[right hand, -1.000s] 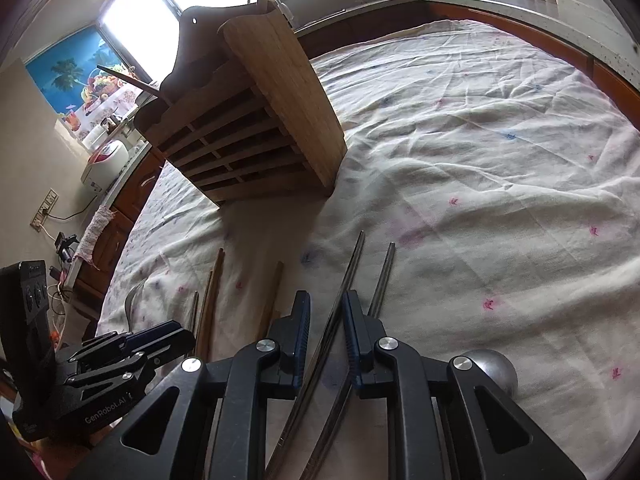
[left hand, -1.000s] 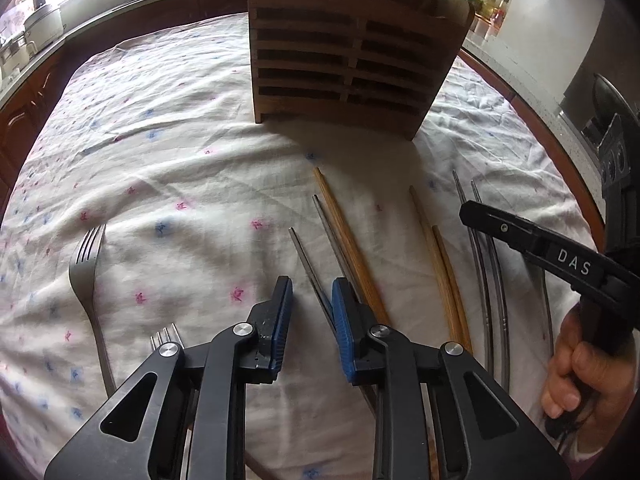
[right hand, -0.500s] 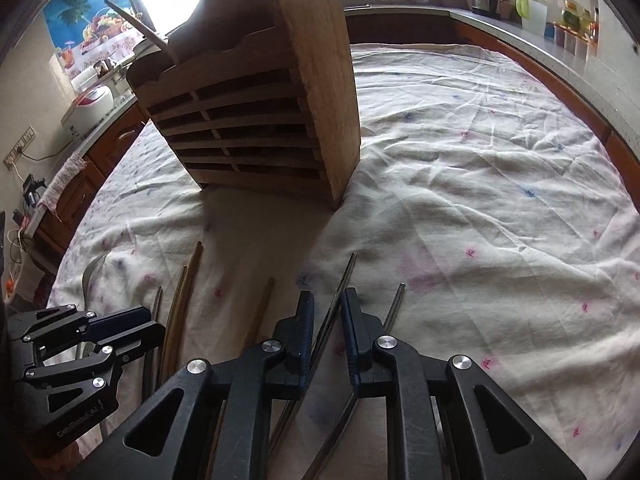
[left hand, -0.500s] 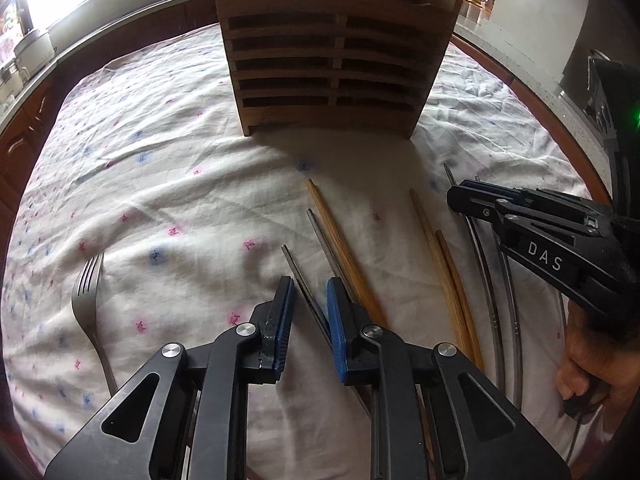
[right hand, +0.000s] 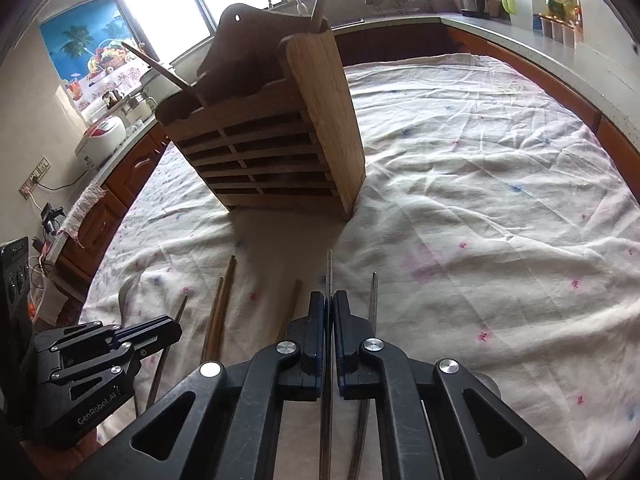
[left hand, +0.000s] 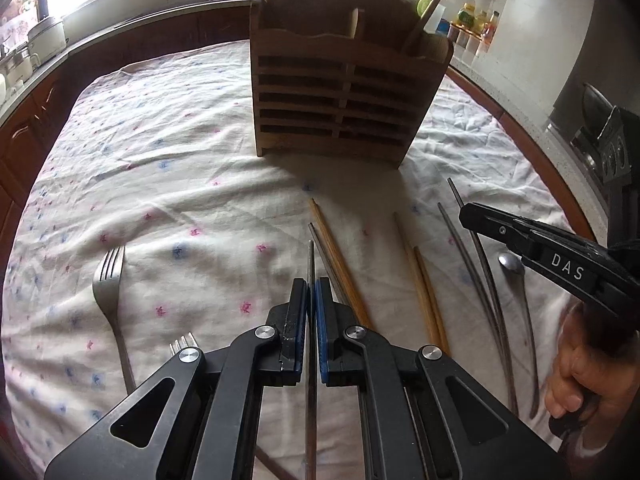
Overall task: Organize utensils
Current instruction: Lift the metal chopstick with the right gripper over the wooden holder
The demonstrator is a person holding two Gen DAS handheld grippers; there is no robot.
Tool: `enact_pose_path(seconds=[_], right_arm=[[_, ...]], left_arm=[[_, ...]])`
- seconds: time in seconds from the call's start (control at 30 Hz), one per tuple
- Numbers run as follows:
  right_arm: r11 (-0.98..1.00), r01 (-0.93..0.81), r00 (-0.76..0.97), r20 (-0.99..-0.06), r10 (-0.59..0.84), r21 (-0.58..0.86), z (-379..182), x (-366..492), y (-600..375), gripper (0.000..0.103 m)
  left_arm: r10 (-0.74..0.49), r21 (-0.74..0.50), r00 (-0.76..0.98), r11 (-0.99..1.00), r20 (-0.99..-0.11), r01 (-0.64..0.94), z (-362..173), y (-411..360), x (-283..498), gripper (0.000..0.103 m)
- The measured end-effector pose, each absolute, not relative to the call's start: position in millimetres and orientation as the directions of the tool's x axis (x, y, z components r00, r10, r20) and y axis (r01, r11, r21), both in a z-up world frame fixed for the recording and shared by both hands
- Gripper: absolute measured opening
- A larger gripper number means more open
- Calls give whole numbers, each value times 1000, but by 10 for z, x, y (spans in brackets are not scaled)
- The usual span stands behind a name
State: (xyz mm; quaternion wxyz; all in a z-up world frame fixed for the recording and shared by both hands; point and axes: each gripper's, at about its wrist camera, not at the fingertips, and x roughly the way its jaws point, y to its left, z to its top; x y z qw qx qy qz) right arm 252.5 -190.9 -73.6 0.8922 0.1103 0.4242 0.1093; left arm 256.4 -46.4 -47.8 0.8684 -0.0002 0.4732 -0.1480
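Each gripper had clamped one metal chopstick: the left gripper (left hand: 311,300) one (left hand: 310,258), the right gripper (right hand: 329,312) another (right hand: 329,270); the wooden holder (left hand: 336,92) (far) held only a few sticks. Wooden chopsticks (left hand: 424,280), a fork (left hand: 107,284) and a spoon (left hand: 514,268) lay unsorted nearby.

Left gripper (left hand: 311,292): black angular arms with triangular cut-outs, silver round screws, blue ribbed pads (left hand: 322,320); "GenRobot.AI" is printed on its side. Right gripper (right hand: 329,304): same black frame, silver screws, blue pads (right hand: 319,332), marked "DAS". A bare-skinned hand (left hand: 588,372) grips its handle.
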Motion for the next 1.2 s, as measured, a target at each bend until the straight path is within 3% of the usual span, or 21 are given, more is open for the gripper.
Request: enact_pose_path(seconds=[0.5, 0.87, 1.2], right_arm=[[921, -153, 733, -584, 349, 358, -21, 2013, -2047, 5], [919, -189, 836, -435, 335, 345, 522, 1691, -2131, 5], [919, -182, 872, -374, 315, 349, 671, 1677, -2185, 5]], left_arm=[[-352, -242, 631, 936, -692, 256, 280, -110, 2050, 4], [-350, -293, 780, 930, -518, 223, 773, 221, 1786, 4], [-337, -308, 805, 930, -488, 203, 848, 324, 1788, 4]])
